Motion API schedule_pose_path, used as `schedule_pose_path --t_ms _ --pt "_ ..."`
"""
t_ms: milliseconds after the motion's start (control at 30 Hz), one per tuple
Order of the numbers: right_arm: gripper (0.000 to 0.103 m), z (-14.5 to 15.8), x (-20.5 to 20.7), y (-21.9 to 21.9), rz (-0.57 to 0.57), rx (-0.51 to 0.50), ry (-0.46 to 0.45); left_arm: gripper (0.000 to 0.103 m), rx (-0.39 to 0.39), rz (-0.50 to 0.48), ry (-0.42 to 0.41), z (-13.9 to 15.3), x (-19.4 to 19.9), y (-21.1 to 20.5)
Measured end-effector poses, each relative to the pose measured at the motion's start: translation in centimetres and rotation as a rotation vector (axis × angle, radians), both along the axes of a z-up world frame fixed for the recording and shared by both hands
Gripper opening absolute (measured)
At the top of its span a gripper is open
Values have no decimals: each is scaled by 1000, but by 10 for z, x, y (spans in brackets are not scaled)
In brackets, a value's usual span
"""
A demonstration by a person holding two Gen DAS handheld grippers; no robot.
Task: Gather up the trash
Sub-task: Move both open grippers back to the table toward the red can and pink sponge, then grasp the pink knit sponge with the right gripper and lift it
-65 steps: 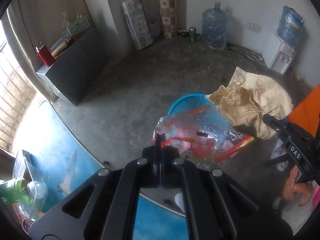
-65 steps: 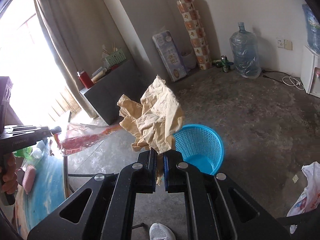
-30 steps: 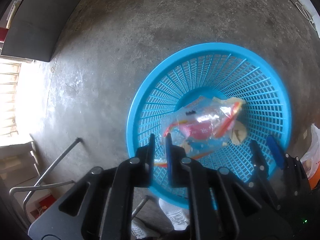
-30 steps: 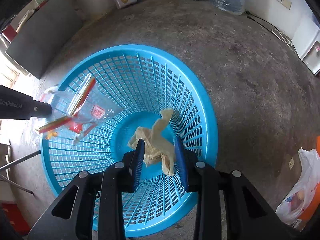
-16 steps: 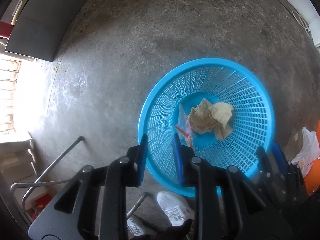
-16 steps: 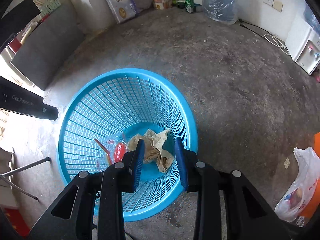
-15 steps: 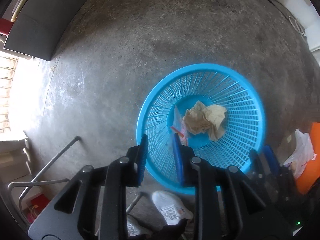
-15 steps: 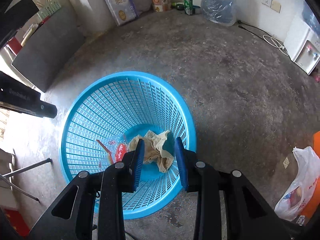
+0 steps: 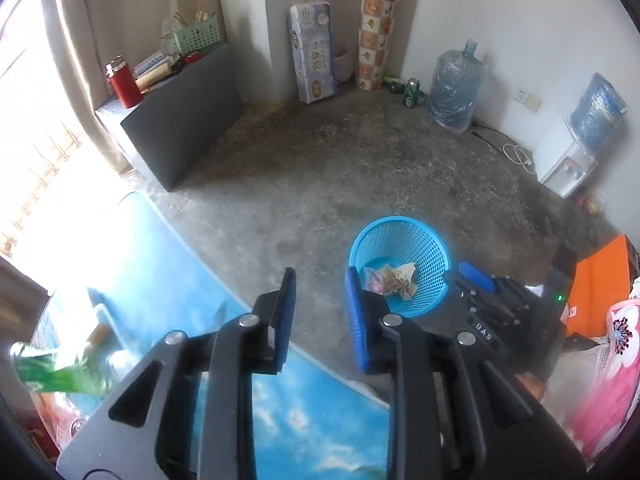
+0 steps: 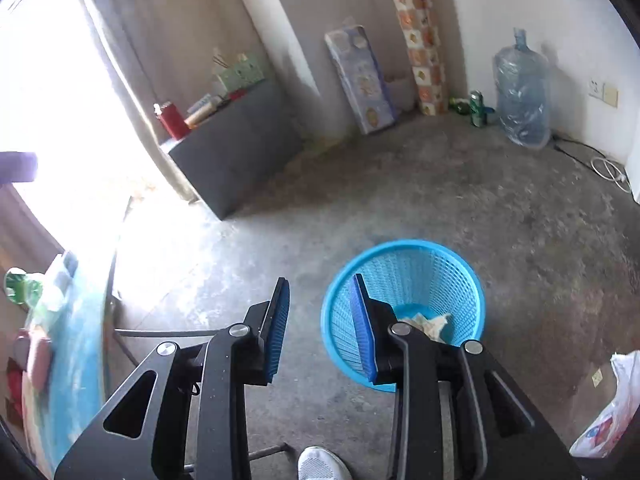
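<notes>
A blue mesh basket [image 9: 400, 246] stands on the concrete floor; it shows again, closer, as the basket [image 10: 404, 268] in the right wrist view. Inside lie crumpled brown paper [image 9: 402, 276] and a clear red-printed wrapper [image 9: 374, 280]; the paper [image 10: 426, 322] peeks past the right finger. My left gripper [image 9: 320, 276] hangs high above the floor, open, nothing between its blue pads. My right gripper [image 10: 320, 288] is open and empty too, above and left of the basket. The right gripper's body [image 9: 486, 300] appears beside the basket in the left wrist view.
A table with a blue sky-print cover [image 9: 168, 280] holds a green bottle [image 9: 44, 372] and clear packaging at lower left. A dark cabinet [image 9: 180, 120], water jugs [image 9: 454, 84], a dispenser [image 9: 564, 164] line the walls. A white plastic bag [image 10: 612, 412] and a white shoe [image 10: 320, 464] lie near the basket.
Both grippers have risen well away from the basket and tilted up, so the room and the table come into view. The paper and wrapper stay in the basket.
</notes>
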State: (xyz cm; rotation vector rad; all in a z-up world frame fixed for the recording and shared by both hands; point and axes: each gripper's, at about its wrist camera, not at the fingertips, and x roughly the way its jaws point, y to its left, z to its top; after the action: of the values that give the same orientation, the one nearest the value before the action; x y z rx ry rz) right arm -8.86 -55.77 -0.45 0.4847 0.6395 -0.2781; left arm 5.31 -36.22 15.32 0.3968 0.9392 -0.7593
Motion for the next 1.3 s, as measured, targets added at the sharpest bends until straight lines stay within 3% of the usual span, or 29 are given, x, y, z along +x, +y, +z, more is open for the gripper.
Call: schedule_pose_path --t_ms 133,233,433,567,667,767,867,967,1200,1300 --pt "37 53 14 63 167 -86 -55 23 -87 121 0 6 -16 114" --pt "40 74 26 111 292 -97 -73 24 -105 233 -33 1 -19 185" --pt "46 75 58 193 442 -133 -27 43 -67 407 -171 -29 -36 286" --pt "49 67 72 244 595 -171 -18 58 -121 478 -130 -50 -44 335" --pt "59 61 78 284 669 -250 -38 60 -154 518 -82 -71 -39 363" --pt "70 53 85 316 747 -302 -30 74 -164 519 -65 -89 -34 379" --pt "79 47 89 341 828 -300 -18 81 -183 532 -97 -101 -30 386" --pt "89 41 91 361 870 -335 -9 81 -172 550 -128 -111 -26 390" --pt "90 23 116 381 871 -432 65 82 -259 590 -117 -119 -22 403" --pt "92 24 123 390 879 -475 51 82 -301 584 -112 -119 -28 411"
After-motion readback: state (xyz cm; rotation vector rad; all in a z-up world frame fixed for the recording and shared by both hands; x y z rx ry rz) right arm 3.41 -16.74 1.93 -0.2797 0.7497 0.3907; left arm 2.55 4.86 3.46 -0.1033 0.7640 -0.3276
